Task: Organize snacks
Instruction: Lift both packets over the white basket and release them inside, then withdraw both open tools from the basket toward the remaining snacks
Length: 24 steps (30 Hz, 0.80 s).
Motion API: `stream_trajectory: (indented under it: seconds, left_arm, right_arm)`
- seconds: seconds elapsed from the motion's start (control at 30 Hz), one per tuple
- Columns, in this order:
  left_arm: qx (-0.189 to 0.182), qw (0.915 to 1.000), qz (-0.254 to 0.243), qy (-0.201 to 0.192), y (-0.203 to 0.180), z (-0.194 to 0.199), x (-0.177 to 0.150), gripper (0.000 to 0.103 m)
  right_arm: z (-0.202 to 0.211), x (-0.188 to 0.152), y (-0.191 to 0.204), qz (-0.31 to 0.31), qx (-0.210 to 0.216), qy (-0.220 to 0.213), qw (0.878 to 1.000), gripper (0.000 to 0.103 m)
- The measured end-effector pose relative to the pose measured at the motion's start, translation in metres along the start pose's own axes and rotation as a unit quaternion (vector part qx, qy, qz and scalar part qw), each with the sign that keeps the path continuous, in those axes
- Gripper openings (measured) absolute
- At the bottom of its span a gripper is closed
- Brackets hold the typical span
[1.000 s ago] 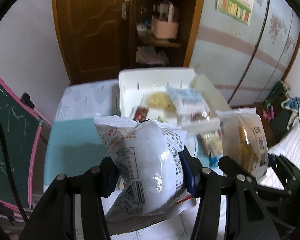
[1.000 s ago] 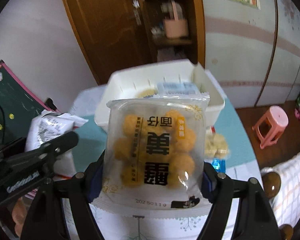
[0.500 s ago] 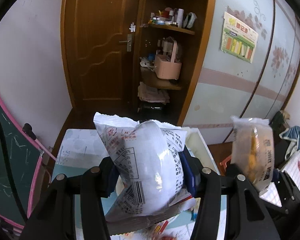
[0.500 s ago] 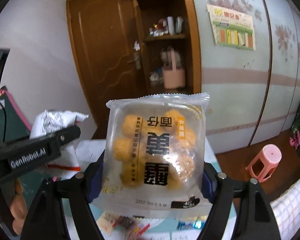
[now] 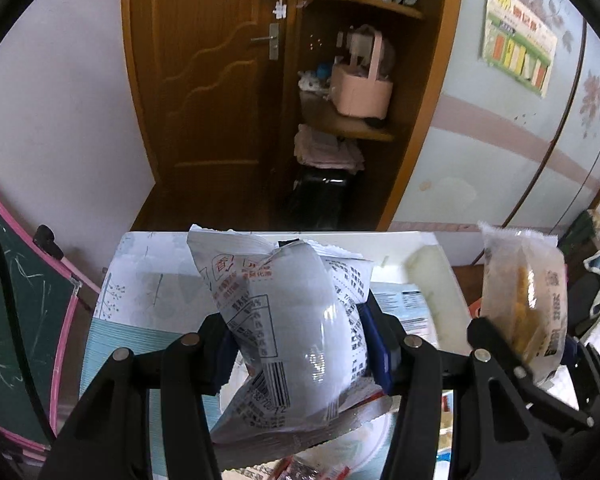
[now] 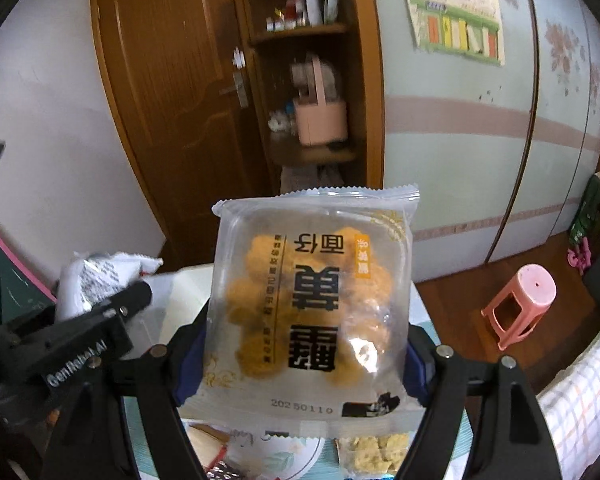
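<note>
My left gripper (image 5: pixel 300 344) is shut on a puffy white snack bag (image 5: pixel 296 320) with black print and a barcode, held upright. Behind and below it lies the white bin (image 5: pixel 432 276) with packets inside. My right gripper (image 6: pixel 304 344) is shut on a clear packet of golden snack balls (image 6: pixel 312 304), also upright. In the left wrist view that clear packet (image 5: pixel 528 304) shows edge-on at the right. The white bag (image 6: pixel 96 280) appears at the left of the right wrist view, with the bin wall (image 6: pixel 172 292) between the two packets.
A table with a pale blue cloth (image 5: pixel 112 340) carries the bin. Loose snack packets (image 6: pixel 372 452) lie below my right gripper. A chalkboard with a pink frame (image 5: pixel 28 320) stands at the left, a pink stool (image 6: pixel 520 304) on the floor at the right, and a wooden door and shelves beyond.
Both grippers have carried their packets forward across the table, up to the white bin, which now sits right behind and under them. Neither grip has changed.
</note>
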<state>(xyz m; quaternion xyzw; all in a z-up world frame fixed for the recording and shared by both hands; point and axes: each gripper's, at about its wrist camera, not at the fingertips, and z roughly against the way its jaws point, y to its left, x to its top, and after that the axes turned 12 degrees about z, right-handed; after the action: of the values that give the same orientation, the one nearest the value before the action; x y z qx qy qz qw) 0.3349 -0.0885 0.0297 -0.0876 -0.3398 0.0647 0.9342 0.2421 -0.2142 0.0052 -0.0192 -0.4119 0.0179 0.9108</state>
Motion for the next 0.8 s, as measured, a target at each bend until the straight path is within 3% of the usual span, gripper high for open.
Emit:
stream_trajectory:
  seconds: [0.13,0.2,0.23,0.27,0.3,0.4,0.8]
  left_arm:
    - [0.01,0.9999,0.005,0.008,0.003,-0.017,0.0,0.057]
    - [0.014,0.9998,0.008,0.013,0.004,-0.025,0.001,0.075]
    - [0.015,0.9998,0.009,0.014,0.005,-0.027,0.001,0.093]
    - [0.014,0.9998,0.009,0.013,0.005,-0.03,0.002,0.1]
    - [0.012,0.9998,0.008,0.013,0.006,-0.03,0.001,0.1]
    - [0.004,0.9997,0.002,0.026,0.007,-0.033,-0.001,0.1]
    - [-0.014,0.9995,-0.007,0.027,0.006,0.0,-0.018,0.1]
  right_arm:
    - [-0.031,-0.01,0.001,0.001,0.016,0.039,0.999,0.081]
    - [-0.048,-0.016,0.003,0.004,0.023,0.062,0.998,0.082]
    - [-0.052,-0.018,0.006,0.009,0.024,0.067,0.997,0.084]
    - [-0.057,-0.021,0.009,0.017,0.024,0.071,0.997,0.084]
    - [-0.058,-0.024,0.011,0.025,0.022,0.067,0.997,0.085]
    - [-0.055,-0.026,0.015,0.036,0.019,0.054,0.998,0.103]
    - [-0.024,-0.04,0.02,0.031,0.039,0.04,0.998,0.103]
